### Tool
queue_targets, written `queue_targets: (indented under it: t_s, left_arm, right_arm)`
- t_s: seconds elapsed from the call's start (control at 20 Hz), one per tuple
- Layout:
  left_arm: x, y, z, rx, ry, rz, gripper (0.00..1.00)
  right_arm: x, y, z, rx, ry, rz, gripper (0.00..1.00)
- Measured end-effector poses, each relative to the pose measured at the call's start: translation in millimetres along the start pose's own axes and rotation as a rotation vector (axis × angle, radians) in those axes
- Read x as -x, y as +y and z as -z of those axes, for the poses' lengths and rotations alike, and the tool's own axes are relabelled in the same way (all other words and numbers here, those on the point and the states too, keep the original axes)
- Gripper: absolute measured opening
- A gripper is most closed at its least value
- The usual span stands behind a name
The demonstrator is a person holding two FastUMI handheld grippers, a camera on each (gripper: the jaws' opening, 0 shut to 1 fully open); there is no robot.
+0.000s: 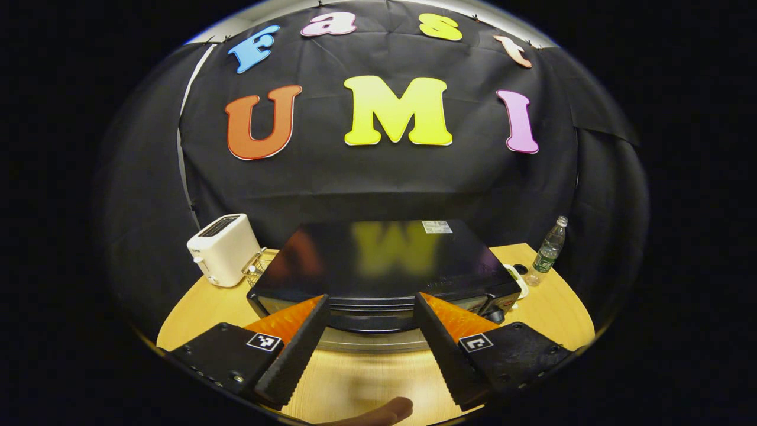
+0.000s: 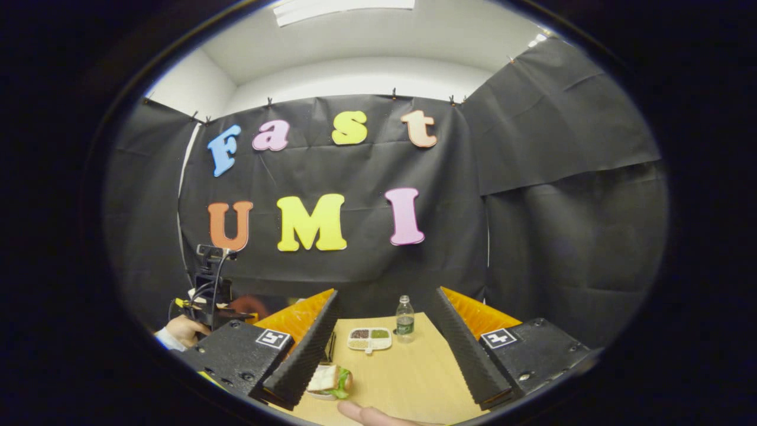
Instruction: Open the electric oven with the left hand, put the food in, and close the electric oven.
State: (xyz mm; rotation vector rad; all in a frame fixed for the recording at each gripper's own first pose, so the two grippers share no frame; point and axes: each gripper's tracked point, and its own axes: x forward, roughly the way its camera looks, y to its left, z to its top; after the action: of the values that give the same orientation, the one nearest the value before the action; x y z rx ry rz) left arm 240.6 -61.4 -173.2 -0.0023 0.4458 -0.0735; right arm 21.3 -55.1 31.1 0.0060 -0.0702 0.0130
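A black electric oven stands on the wooden table right ahead in the left gripper view, door closed, its dark handle facing me. My left gripper is open, fingertips on either side of the oven's front top edge, just above the handle. In the right gripper view a sandwich with lettuce lies on a small plate near the lower left. My right gripper hangs open above the table, nothing between its fingers. The other gripper and the hand holding it appear at far left.
A white toaster and a small wire rack stand left of the oven. A plastic water bottle is at the right rear; it is the bottle beside a white divided dish. A fingertip shows at the bottom.
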Motion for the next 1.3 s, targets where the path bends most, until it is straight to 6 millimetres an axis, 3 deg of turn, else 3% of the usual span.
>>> queue_targets:
  t_s: [0.05,0.1,0.15,0.25,0.3,0.35,0.5,0.55,0.6,0.7,0.75,0.8,0.9,0.95,1.2,1.25,1.3]
  left_arm:
    - [-4,1,2,0.002,0.006,-0.003,0.93]
    - [-8,1,7,0.010,0.024,-0.001,0.83]
    - [-11,-1,12,0.025,0.047,0.012,0.94]
    - [-17,4,15,0.032,0.051,-0.020,0.96]
    - [-20,3,16,0.031,0.050,-0.021,0.87]
    - [-21,3,14,0.034,0.040,-0.019,0.96]
    - [-23,3,14,0.028,0.044,-0.018,0.96]
    - [-24,2,15,0.024,0.046,-0.018,0.96]
    - [-25,1,15,0.017,0.051,-0.018,0.97]
    - [-25,2,17,0.023,0.064,-0.018,0.97]
    - [-23,1,17,0.025,0.066,-0.014,0.97]
    - [-22,1,17,0.022,0.061,-0.013,0.97]
    - [-19,1,19,0.016,0.053,-0.011,0.97]
    - [-16,2,20,0.021,0.051,-0.010,0.97]
    - [3,-1,32,0.019,0.033,0.016,0.97]
    - [8,-3,37,0.008,0.026,0.031,0.97]
    - [14,-4,48,-0.026,0.050,0.038,0.96]
  right_arm:
    - [-1,0,2,-0.006,0.001,-0.007,1.00]
    - [-2,0,0,-0.012,-0.004,-0.011,1.00]
    - [-4,-1,0,-0.017,-0.011,-0.012,1.00]
    - [-5,-1,5,-0.027,-0.012,-0.016,1.00]
    - [-4,1,6,-0.030,-0.011,-0.025,1.00]
    - [-6,1,9,-0.028,-0.008,-0.028,1.00]
    - [-6,-7,11,-0.019,-0.012,-0.016,1.00]
    - [-8,-9,10,-0.020,-0.013,-0.008,0.94]
    - [-9,-10,11,-0.022,-0.009,-0.008,1.00]
    - [-7,-10,18,-0.027,0.004,-0.014,1.00]
    - [-8,-9,20,-0.028,0.011,-0.015,1.00]
    - [-9,-9,22,-0.028,0.018,-0.016,0.94]
    - [-8,-11,27,-0.024,0.027,-0.011,0.94]
    - [-8,-13,28,-0.023,0.031,-0.006,1.00]
    - [-4,-13,28,-0.025,0.034,-0.002,0.94]
    - [1,-13,29,-0.026,0.032,-0.007,1.00]
    - [3,-12,29,-0.024,0.032,-0.010,1.00]
